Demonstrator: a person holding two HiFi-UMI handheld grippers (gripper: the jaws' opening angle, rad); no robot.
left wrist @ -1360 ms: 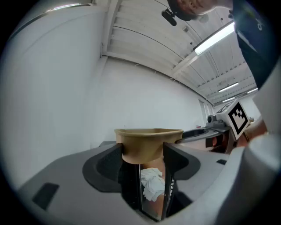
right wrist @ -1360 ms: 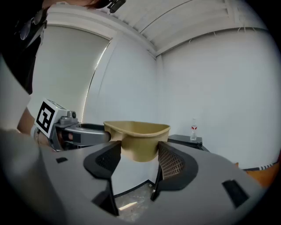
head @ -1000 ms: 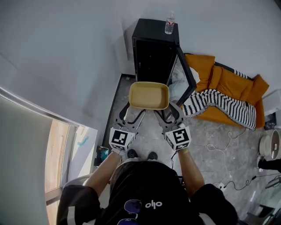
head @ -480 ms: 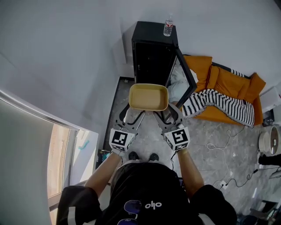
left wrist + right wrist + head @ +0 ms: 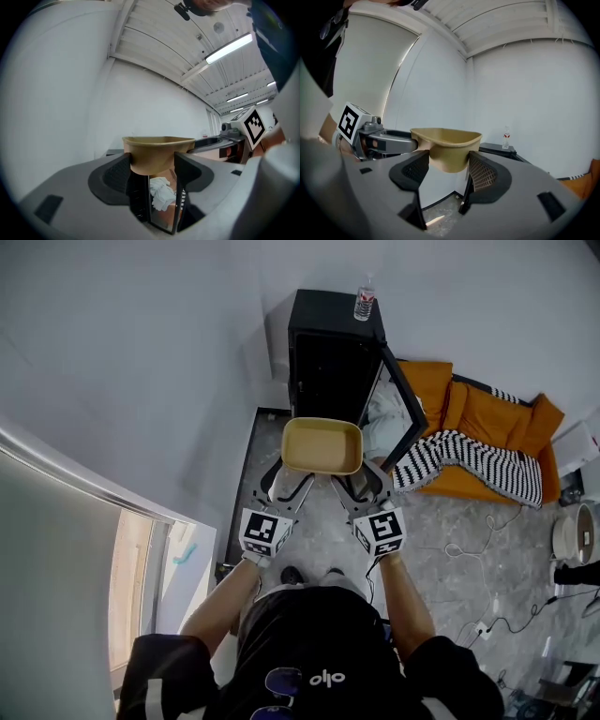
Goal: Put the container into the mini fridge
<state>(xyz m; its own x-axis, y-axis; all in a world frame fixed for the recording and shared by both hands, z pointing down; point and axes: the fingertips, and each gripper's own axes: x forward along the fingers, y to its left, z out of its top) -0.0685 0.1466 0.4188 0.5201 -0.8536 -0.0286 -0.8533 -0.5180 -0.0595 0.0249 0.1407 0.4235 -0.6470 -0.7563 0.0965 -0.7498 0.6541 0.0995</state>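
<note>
- We hold the tan container up off the floor btwn both grippers – it sits in front of the mini fridge, not inside it.
- Left gripper: in its own view the jaws are clenched on the container's near left end, w/ the tub wall pinched btwn the pads.
- Right gripper: same story on the right end – the jaws clamp the tub wall.
- The container is open-topped, roughly level, and looks empty from above.
- The fridge is black, stands against the white wall, and its door is swung open to the right.
- A water bottle stands upright on the fridge top, near the back right corner.
- The floor is grey, stone-look, w/ white cables trailing across it at right.
- An orange sofa lies right of the fridge, w/ a black-and-white striped blanket draped over it.
- A window w/ a pale blind is at our left.
- Strip lights glow on the ribbed ceiling in the left gripper view.
</note>
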